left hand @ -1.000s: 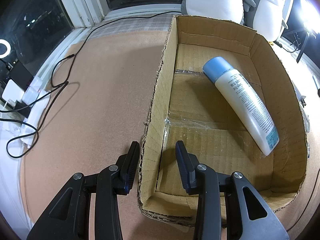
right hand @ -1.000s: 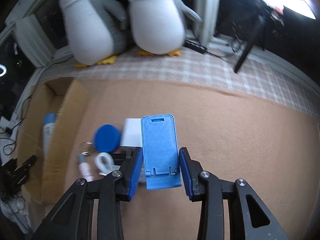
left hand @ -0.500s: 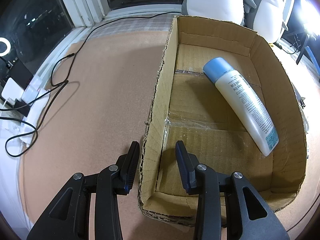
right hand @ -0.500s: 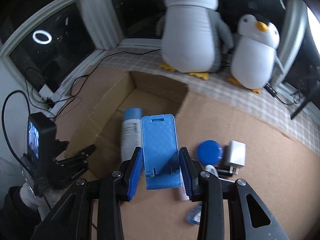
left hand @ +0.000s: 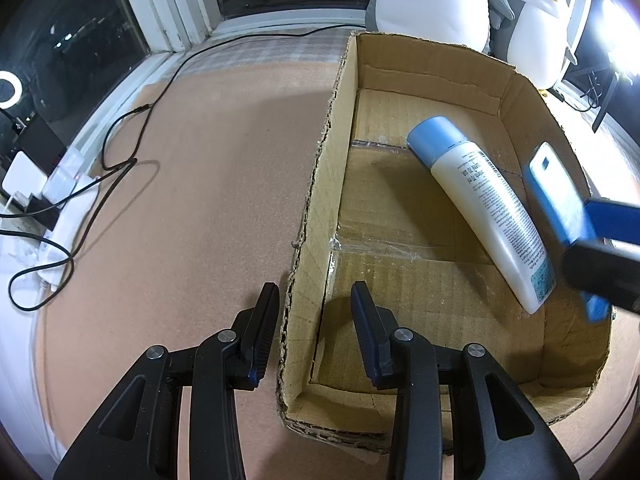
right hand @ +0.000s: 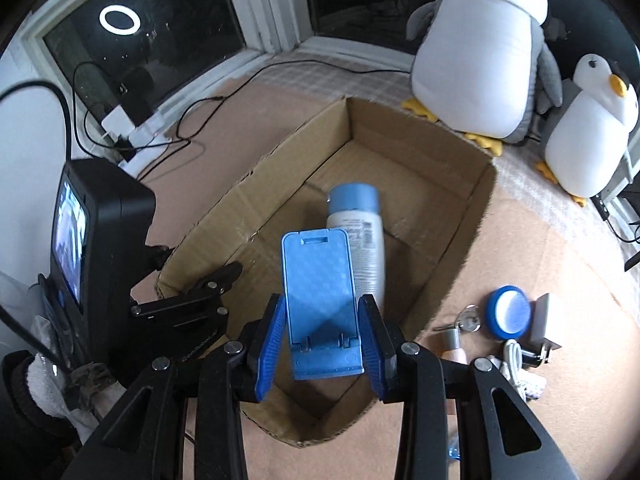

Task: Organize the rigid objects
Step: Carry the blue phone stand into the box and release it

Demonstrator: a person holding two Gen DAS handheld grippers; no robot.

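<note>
Above the cardboard box (right hand: 460,248), the right tongs (right hand: 322,344) pinch the blue phone stand (right hand: 320,292).

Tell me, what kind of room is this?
Probably a room in someone's home, maybe a bedroom or playroom, at night. Two plush penguins sit by a dark window, brown carpet covers the floor, and a cardboard box stands on it for tidying things.

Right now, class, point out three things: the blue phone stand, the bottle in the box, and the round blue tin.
blue phone stand (right hand: 320,280): right wrist view, middle of its back panel.
bottle (left hand: 484,200): left wrist view, white printed body.
round blue tin (right hand: 511,317): right wrist view, centre of lid.
</note>
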